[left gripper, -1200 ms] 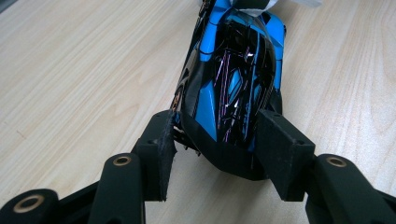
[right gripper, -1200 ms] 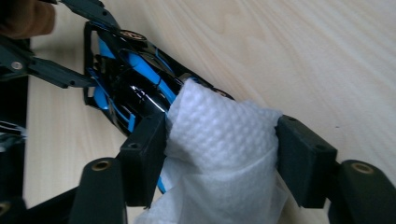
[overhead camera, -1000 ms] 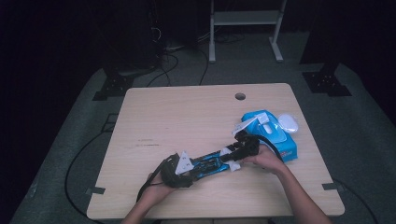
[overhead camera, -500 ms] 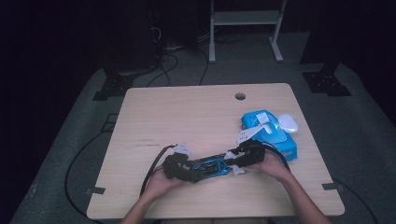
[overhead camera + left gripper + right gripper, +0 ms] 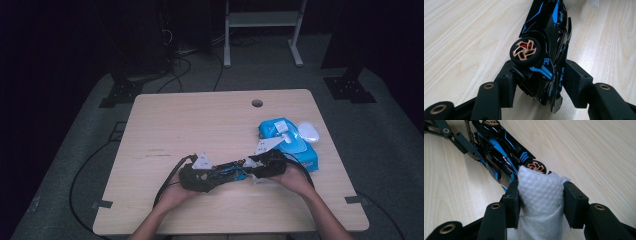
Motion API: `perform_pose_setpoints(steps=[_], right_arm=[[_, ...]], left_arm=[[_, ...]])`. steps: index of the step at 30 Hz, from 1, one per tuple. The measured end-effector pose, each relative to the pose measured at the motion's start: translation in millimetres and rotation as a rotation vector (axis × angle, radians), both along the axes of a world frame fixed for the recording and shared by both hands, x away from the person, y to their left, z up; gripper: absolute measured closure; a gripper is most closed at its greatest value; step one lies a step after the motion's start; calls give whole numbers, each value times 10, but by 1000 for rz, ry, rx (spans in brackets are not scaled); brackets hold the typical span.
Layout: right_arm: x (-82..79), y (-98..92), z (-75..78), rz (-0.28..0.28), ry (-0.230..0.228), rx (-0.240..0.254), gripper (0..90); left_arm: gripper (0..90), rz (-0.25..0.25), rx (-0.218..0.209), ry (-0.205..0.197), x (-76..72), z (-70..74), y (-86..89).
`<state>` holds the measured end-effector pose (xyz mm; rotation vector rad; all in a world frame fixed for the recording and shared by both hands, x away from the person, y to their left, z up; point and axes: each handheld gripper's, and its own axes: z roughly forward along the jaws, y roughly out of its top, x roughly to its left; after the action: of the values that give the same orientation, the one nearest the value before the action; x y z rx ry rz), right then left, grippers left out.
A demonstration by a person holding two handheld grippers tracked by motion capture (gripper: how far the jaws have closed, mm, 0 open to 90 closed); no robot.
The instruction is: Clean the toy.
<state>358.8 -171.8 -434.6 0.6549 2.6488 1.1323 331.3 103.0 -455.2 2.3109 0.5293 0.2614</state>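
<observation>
A black and blue toy car (image 5: 227,171) with bronze wheels lies near the table's front edge, between my two grippers. My left gripper (image 5: 212,175) holds one end of it. In the left gripper view the car (image 5: 544,50) sits between the pads (image 5: 507,85), which have just been closing and now press on its sides. My right gripper (image 5: 252,172) is at the car's other end, shut on a wad of white wipe (image 5: 540,192). Its jaws have just opened slightly, with the wipe still pinched between them. The wad touches the car (image 5: 501,147) by a wheel.
A blue pack of wipes (image 5: 290,142) with its flap up lies right of the grippers, a white oval object (image 5: 308,131) beside it. The wooden table (image 5: 200,120) has a round hole (image 5: 257,103) at the back. Cables trail off the left edge.
The right gripper has come left and toward the front edge, and the left gripper has shifted a little right. The car now lies more level across the table.
</observation>
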Motion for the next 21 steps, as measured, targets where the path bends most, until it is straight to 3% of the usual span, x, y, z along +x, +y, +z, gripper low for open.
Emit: perform_pose_setpoints(steps=[6,7,8,9,10,14,19,20,21], right_arm=[[-50,-104,78,-52,-5,19,593],[-56,-128,106,-65,-6,31,600],[-83,-156,175,-100,-12,74,684],[-83,-156,175,-100,-12,74,684],[-103,-133,217,-116,-13,119,735],[-143,68,237,-116,-34,155,783],[-195,436,209,-82,-39,208,795],[-195,436,209,-82,-39,208,795],[-226,575,182,-62,-56,204,795]], left_arm=[[491,-24,-23,1,-50,14,20],[491,-31,-45,8,-60,25,22],[512,-37,-55,0,-68,46,20],[530,-37,-55,0,-68,46,20],[530,-38,-55,1,-65,57,13],[554,-45,-81,5,-62,56,12],[575,4,-110,5,-49,50,-29],[575,4,-110,5,-49,50,-29],[575,8,-117,12,-49,45,-19]])
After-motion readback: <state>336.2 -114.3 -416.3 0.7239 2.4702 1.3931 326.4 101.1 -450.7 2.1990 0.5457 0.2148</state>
